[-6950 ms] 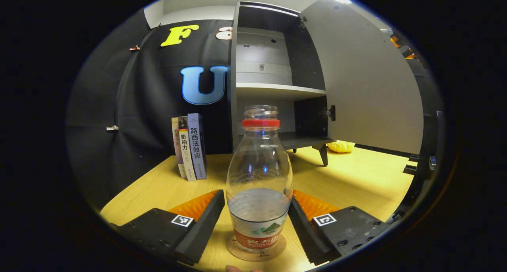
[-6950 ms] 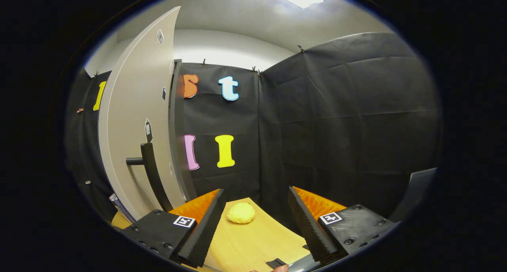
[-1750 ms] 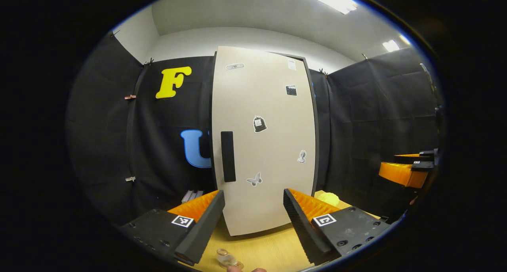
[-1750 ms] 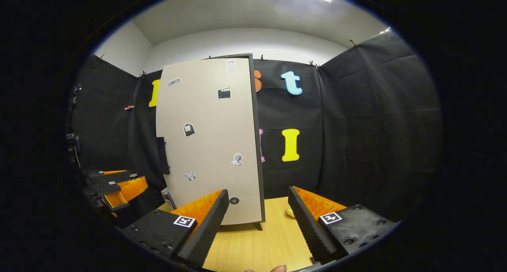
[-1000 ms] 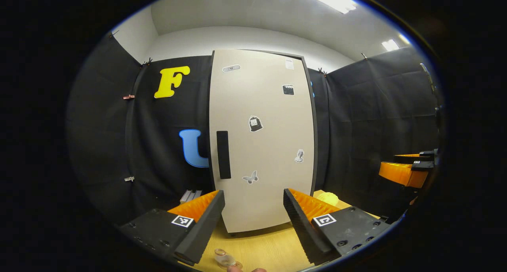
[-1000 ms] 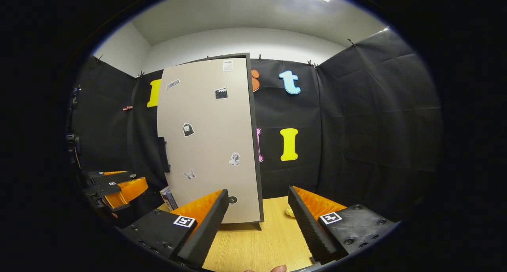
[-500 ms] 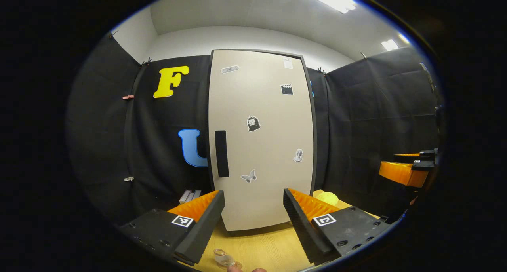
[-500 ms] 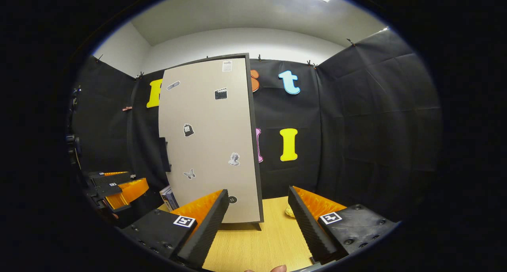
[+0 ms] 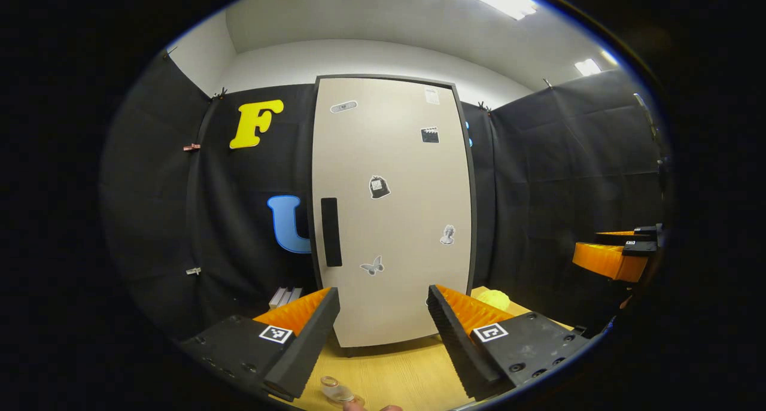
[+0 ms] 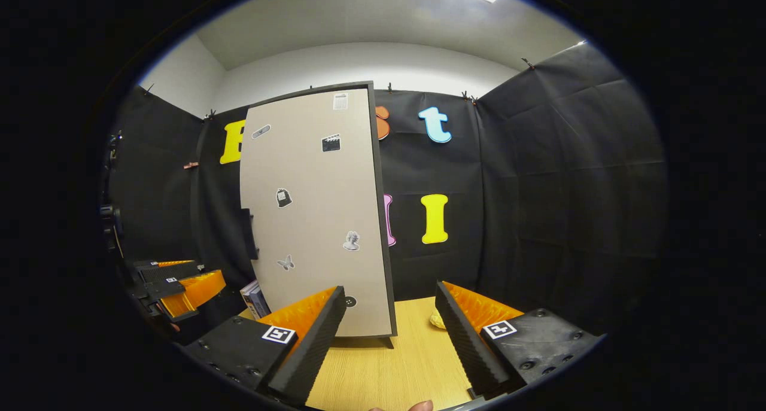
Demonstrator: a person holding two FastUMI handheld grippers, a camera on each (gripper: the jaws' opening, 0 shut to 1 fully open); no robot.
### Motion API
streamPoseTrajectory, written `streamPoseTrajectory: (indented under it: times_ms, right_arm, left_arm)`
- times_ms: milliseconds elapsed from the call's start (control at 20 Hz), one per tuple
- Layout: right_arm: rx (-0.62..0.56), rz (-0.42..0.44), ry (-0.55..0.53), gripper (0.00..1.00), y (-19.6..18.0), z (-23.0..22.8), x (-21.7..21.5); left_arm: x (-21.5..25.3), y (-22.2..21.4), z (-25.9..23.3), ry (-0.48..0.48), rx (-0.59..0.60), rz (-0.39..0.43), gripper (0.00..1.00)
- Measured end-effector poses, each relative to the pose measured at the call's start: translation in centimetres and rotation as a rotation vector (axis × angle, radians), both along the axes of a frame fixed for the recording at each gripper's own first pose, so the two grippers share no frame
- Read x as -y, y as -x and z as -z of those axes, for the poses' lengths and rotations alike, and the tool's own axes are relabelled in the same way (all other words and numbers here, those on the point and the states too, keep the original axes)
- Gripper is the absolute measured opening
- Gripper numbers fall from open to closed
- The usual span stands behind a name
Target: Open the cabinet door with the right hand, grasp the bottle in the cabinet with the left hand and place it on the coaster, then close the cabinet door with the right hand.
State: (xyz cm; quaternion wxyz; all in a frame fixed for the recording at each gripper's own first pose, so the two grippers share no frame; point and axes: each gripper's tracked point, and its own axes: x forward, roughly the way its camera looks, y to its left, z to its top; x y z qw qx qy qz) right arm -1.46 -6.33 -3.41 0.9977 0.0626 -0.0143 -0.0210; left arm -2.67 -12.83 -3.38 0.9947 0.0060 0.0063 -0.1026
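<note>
The cabinet's beige door (image 9: 392, 219) with small stickers stands shut, its black handle (image 9: 331, 231) on the left side. The door (image 10: 317, 213) also appears left of centre in the right gripper view. My left gripper (image 9: 383, 324) is open and empty, held back from the door. Just below it, the clear bottle's open mouth (image 9: 335, 390) peeks up at the bottom edge; what it stands on is hidden. My right gripper (image 10: 389, 339) is open and empty above the wooden table (image 10: 383, 369). Each gripper shows off to the side in the other's view: right gripper (image 9: 610, 258), left gripper (image 10: 179, 282).
Upright books (image 10: 254, 298) stand left of the cabinet against the black cloth. A yellow lumpy object (image 9: 494, 298) lies on the table right of the cabinet foot, the same yellow object (image 10: 437, 320) near my right finger. A fingertip (image 10: 419, 406) shows at the bottom edge.
Seven seconds ago the door stood open and my left gripper flanked the bottle on its coaster. The door has since swung shut, and both grippers have pulled back, barely drifting over the last second.
</note>
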Motion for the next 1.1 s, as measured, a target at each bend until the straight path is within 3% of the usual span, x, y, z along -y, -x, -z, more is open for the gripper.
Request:
streamPoseTrajectory:
  times_ms: [700, 1100]
  right_arm:
    - [0.002, 0.058, 0.004, 0.97, 0.5, -0.1, 2.6]
    - [-0.003, 0.044, -0.001, 0.98, 0.0, 0.1, 2.7]
  left_arm:
    - [2.5, -1.8, -0.5, 0.007, 0.002, 0.002, 0.94]
    - [3.8, -1.8, -0.7, -0.004, 0.003, 0.005, 0.94]
